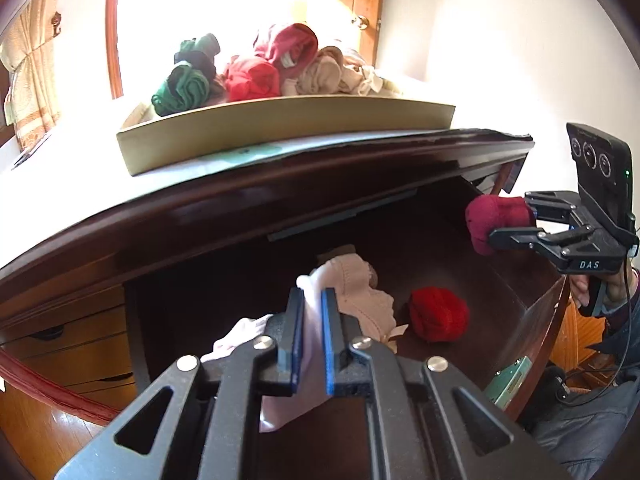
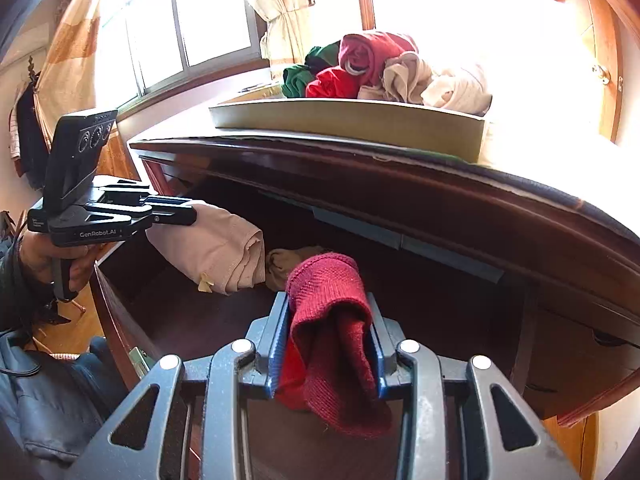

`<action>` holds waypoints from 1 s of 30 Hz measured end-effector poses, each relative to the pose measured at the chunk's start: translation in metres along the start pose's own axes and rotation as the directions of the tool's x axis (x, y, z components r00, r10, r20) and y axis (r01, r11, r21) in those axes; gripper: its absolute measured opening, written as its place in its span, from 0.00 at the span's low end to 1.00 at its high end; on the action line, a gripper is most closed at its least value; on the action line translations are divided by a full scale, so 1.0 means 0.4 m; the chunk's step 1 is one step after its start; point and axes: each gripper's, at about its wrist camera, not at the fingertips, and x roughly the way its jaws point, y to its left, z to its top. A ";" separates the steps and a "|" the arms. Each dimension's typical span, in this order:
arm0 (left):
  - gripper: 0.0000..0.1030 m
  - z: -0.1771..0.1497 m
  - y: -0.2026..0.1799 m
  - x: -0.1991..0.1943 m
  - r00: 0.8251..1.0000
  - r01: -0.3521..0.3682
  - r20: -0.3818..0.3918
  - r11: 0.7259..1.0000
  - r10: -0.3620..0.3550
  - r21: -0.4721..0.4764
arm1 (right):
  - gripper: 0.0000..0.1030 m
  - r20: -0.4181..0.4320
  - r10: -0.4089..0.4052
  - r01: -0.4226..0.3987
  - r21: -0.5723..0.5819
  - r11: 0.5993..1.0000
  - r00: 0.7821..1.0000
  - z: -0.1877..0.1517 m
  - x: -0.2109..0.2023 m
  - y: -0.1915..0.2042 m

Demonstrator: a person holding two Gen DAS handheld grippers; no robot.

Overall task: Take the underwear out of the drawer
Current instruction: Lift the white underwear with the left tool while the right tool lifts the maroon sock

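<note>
The dark wooden drawer [image 1: 524,280] stands open below the dresser top. My left gripper [image 1: 312,300] is shut on a pale pink underwear piece [image 1: 352,280], lifted above the drawer floor. The right wrist view shows the same gripper [image 2: 180,214] at the left, with the pale folded garment [image 2: 216,252] hanging from it. My right gripper [image 2: 328,308] is shut on a dark red knitted roll [image 2: 336,320]. In the left wrist view this right gripper [image 1: 510,220] holds the roll [image 1: 492,216] over the drawer's right side. A bright red roll [image 1: 438,314] and a beige roll [image 2: 284,264] lie inside the drawer.
A shallow cardboard tray [image 1: 280,128] on the dresser top holds several rolled garments in green, red and beige. Lower drawers [image 1: 72,344] show at the left. A person's hand [image 2: 36,256] grips the left tool's handle. A window with curtains [image 2: 180,28] is behind.
</note>
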 end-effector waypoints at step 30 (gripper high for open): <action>0.05 -0.008 0.004 -0.039 0.979 -0.134 0.147 0.989 0.142 -0.065 | 0.35 0.179 0.004 0.000 -0.023 1.000 0.984 -0.020 -0.057 0.004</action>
